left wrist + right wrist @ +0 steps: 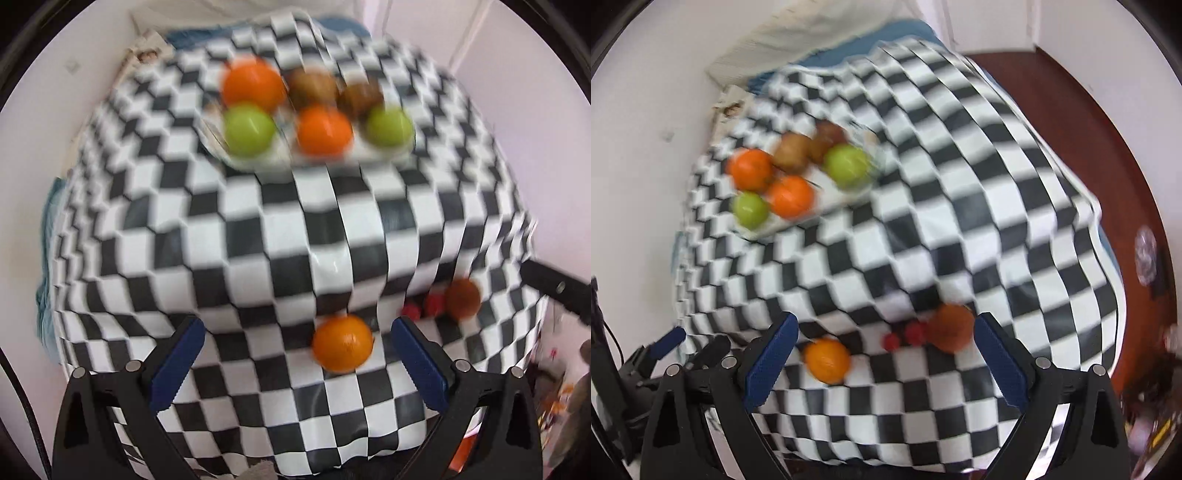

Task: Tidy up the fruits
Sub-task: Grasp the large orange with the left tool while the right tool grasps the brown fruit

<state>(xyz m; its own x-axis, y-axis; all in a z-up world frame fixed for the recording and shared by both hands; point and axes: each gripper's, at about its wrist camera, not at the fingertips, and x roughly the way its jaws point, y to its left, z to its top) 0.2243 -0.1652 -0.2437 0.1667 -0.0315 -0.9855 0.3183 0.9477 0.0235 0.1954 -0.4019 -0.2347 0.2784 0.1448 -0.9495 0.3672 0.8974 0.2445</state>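
A loose orange (342,342) lies on the black-and-white checked cloth, between the fingers of my open, empty left gripper (295,338). It also shows in the right wrist view (827,360). A darker brownish-orange fruit (461,298) and two small red fruits (424,306) lie to its right. In the right wrist view the darker fruit (950,328) and red fruits (907,336) sit between the fingers of my open, empty right gripper (884,332). A white tray (314,158) at the far side holds two oranges (253,85), two green apples (249,129) and two brown fruits (312,86).
The cloth (295,229) is rumpled with folds and drapes over the table edges. White walls close in on the left and back. A blue cloth (849,51) lies behind. Red-brown floor (1089,129) lies to the right. The left gripper's body (646,369) is at the lower left.
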